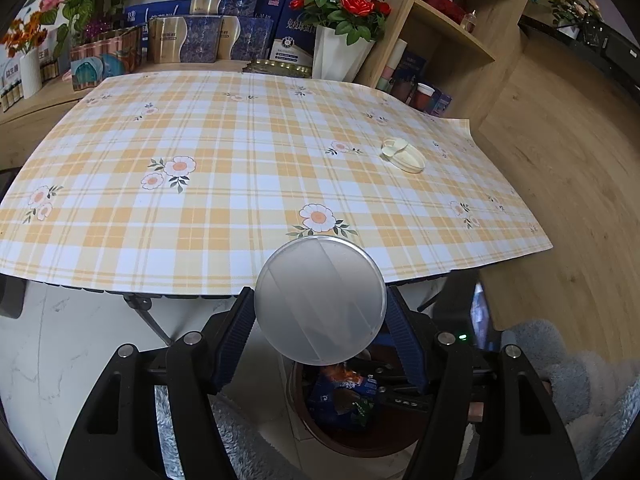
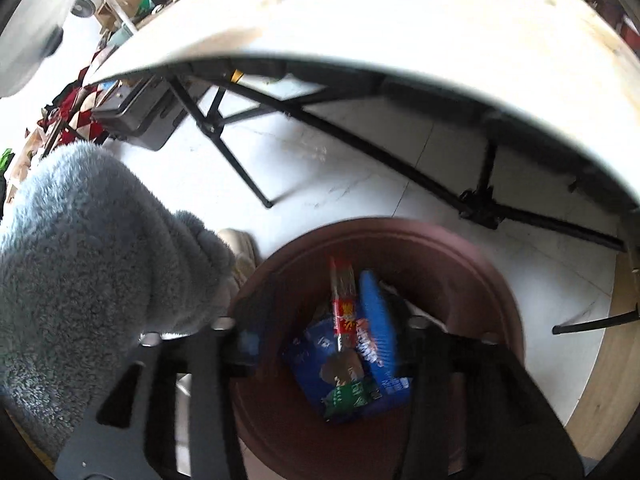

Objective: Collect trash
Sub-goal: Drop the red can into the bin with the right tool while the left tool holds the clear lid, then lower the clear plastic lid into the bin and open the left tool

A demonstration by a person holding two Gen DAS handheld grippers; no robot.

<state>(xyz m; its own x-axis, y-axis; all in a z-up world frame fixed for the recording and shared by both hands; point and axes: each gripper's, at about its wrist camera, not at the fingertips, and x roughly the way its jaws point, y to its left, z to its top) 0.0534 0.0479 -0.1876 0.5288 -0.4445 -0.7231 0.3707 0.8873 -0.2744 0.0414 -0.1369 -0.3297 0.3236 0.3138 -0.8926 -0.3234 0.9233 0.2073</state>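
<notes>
Trash: round translucent lid (image 1: 320,300) gripped edgewise between the blue-padded fingers (image 1: 236,332) of the left gripper (image 1: 320,320), held just off the near edge of the bench (image 1: 240,160), above a dark brown bin (image 1: 360,436) on the floor. Second item: pale oval lid or shallow dish (image 1: 403,154) lying flat on the checked cloth at far right of the bench, near the cloth's right edge, well apart from the gripper. Rest of the cloth between them is bare. Far edge of the bench is lined with boxes (image 1: 208,36) and a white vase of red roses (image 1: 340,56); wooden shelving (image 1: 452,28) stands far right.

Right wrist view (motion-blurred): right gripper (image 2: 332,340) directly over the bin (image 2: 460,264) mouth, fingers (image 2: 248,344) spread apart, nothing between them. Inside the bin: blue snack wrapper (image 2: 360,380) with a red-and-clear wrapper (image 2: 342,304) on top. Bin stands on white tile floor (image 2: 340,168) just outside the bench edge; black folding legs (image 2: 236,160) under the bench, beyond it. Grey fleece sleeve (image 2: 80,260) fills the left side.
</notes>
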